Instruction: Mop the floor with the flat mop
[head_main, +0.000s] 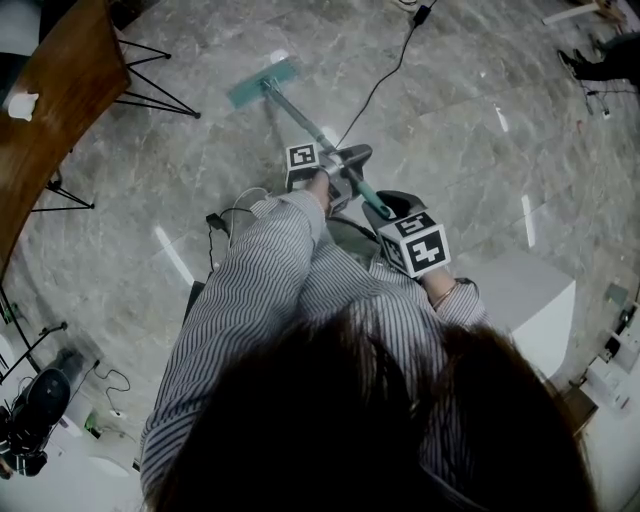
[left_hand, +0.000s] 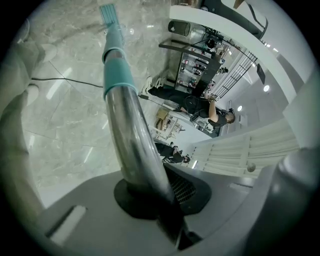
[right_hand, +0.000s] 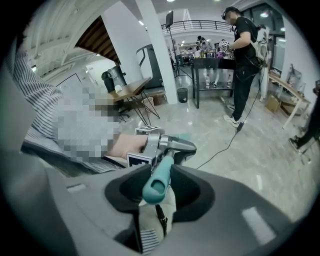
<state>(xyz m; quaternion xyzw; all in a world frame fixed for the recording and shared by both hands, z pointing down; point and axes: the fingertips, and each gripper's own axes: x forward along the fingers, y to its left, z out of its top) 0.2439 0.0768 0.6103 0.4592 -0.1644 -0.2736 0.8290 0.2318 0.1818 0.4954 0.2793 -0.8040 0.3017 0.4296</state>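
Flat mop (head_main: 300, 115) lies diagonally on the grey marble floor (head_main: 470, 140) in the head view. Its teal mop head (head_main: 262, 82) is flat on the floor at the far left, and its handle (head_main: 318, 133) slopes back toward the person. The left gripper (head_main: 338, 166) is clamped on the handle at mid-length. The right gripper (head_main: 386, 208) is nearer and to the right, at the upper end of the handle. A wooden table (head_main: 50, 110) stands at far left and a black cable (head_main: 385, 80) crosses the floor beyond the mop.

Left gripper view: the left gripper (left_hand: 160, 200) has its jaws closed tight on the metal shaft of the handle (left_hand: 131, 135), which runs out to the mop head (left_hand: 109, 12).

Right gripper view: the right gripper (right_hand: 159, 192) has its jaws closed round the teal end grip (right_hand: 158, 181) of the handle. The left gripper (right_hand: 161, 145) is just beyond it, and a standing person (right_hand: 245, 60) is at far right
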